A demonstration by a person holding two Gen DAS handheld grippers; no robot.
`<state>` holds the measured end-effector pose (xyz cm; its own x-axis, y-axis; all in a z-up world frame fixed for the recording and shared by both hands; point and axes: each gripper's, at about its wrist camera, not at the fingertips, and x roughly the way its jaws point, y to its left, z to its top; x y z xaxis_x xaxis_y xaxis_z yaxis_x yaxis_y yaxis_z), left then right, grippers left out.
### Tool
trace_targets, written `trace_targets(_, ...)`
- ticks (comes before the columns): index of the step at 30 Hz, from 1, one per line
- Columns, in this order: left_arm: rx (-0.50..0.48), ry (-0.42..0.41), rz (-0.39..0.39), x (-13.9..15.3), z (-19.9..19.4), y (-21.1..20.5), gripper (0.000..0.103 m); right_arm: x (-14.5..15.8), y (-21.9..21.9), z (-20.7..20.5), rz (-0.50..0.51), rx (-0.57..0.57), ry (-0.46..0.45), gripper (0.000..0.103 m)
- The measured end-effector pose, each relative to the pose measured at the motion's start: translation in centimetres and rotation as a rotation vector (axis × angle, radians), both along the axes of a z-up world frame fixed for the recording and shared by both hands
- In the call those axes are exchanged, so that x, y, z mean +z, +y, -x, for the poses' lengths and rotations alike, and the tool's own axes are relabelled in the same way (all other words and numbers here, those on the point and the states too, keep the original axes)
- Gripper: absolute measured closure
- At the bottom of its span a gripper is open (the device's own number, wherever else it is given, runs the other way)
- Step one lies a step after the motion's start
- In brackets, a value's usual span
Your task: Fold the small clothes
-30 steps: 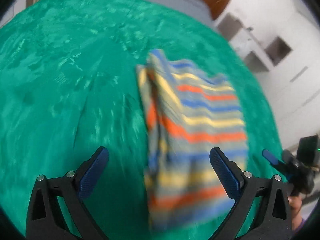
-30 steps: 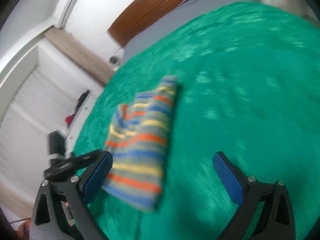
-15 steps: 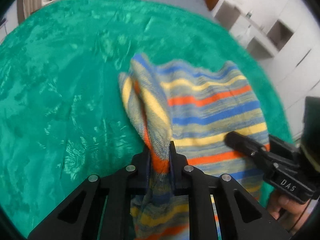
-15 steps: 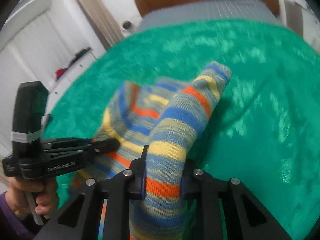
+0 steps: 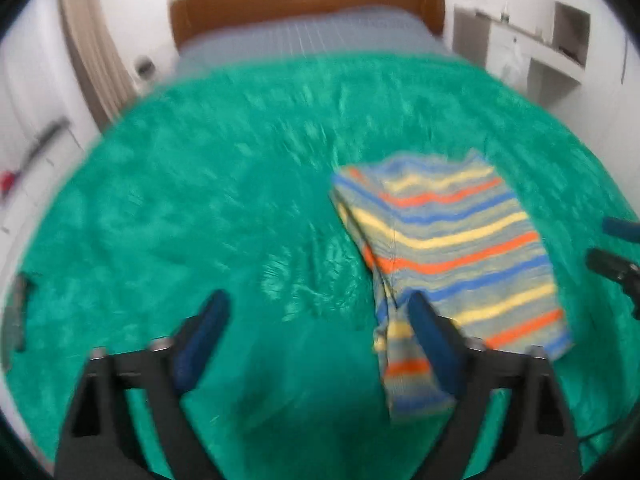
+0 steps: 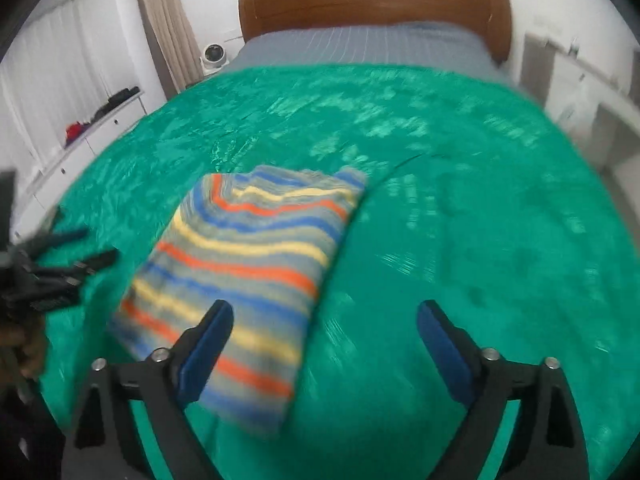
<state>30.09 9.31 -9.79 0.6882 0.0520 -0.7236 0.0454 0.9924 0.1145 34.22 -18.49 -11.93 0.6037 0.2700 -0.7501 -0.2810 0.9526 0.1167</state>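
Striped garment (image 6: 248,280) — knitted cloth, matt, ribbed in texture. Green bedspread (image 6: 460,208): plush cloth with a crushed, faintly shiny pile. Headboard (image 6: 372,0): smooth brown wood with a slight sheen. Each hand-held gripper (image 5: 318,340) (image 6: 324,344) — matt black plastic frame, blue pads (image 6: 206,350), bright metal screws.

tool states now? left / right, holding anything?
Left tool: open, holding nothing; striped garment lies beside its right finger on the green blanket.
Right tool: open, holding nothing; garment is free on the blanket.
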Motion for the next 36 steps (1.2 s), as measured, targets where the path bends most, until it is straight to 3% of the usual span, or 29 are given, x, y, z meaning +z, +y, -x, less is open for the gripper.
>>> trace_targets(3, -0.021, -0.122, -0.024, 2.8, 4.0, -1.2, 0.001, 2.3, -0.6, 4.1, 0.004, 0.0, -0.052, 0.006)
trace_targets(6, -0.016, -0.14, -0.05, 4.6, 6.9, -2.4, 0.001, 5.0, -0.2, 7.8, 0.0, -0.015, -0.074, 0.004)
trace_targets(9, -0.015, -0.143, -0.01, 5.8, 9.1, -2.6, 0.0, 6.5, 0.8, 10.6, -0.001, -0.016, -0.085, 0.002)
trace_targets(16, -0.029, -0.158, 0.007, 7.9, 14.0, -3.4, 0.0, 8.3, 3.4, 15.3, 0.039, 0.014, -0.127, 0.001)
trace_targets(27, -0.019, -0.134, -0.011, 8.1, 18.3, -3.6, 0.0, 9.7, 3.6, 19.6, 0.023, -0.028, -0.127, 0.001)
trace_targets(36, 0.028, -0.079, 0.063, 6.8, 22.3, -1.1, 0.0, 9.6, 3.1, 24.2, 0.039, -0.058, -0.134, 0.001)
